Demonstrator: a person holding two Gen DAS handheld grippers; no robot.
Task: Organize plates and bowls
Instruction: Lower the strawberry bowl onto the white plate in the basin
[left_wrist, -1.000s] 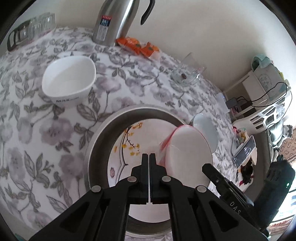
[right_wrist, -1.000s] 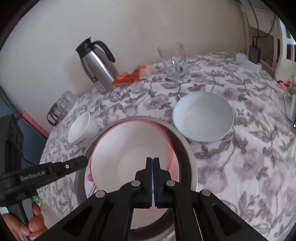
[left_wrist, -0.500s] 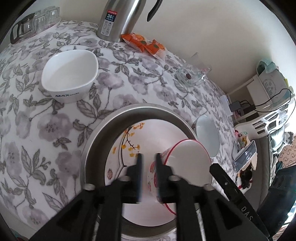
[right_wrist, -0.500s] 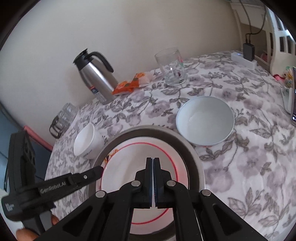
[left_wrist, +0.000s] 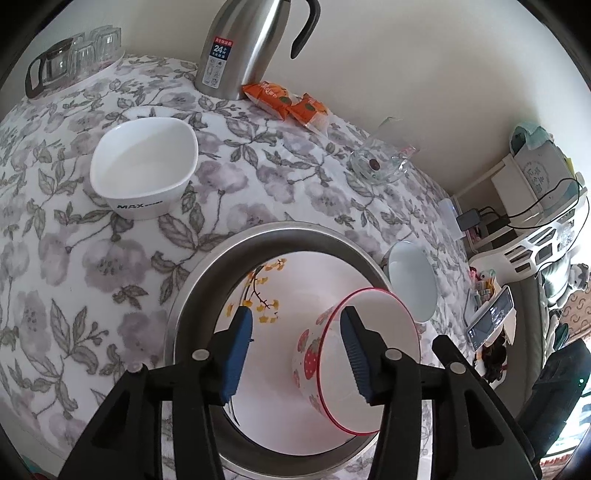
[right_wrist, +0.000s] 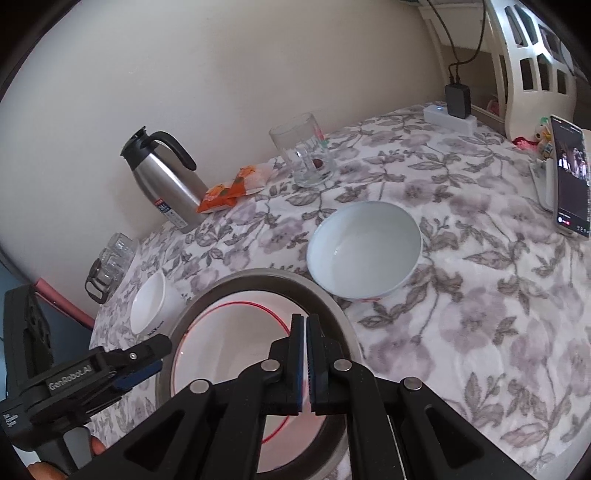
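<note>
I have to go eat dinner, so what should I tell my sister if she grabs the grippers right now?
Left gripper: jaws opening, gripping nothing.
Right gripper: jaws opening, rim of the strawberry bowl seemingly between them.
Done: that bowl, tilted, on the floral plate inside the metal basin.
Left to do: square white bowl and round white bowl, both out on the tablecloth.

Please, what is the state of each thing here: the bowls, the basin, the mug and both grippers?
metal basin: holds flowered plate and strawberry bowl.
strawberry bowl: tilted, empty.
square white bowl: upright, empty.
round white bowl: upright, empty.
glass mug: upright, small dark thing inside.
left gripper: jaws opening, gripping nothing.
right gripper: jaws opening, bowl's rim between them.
</note>
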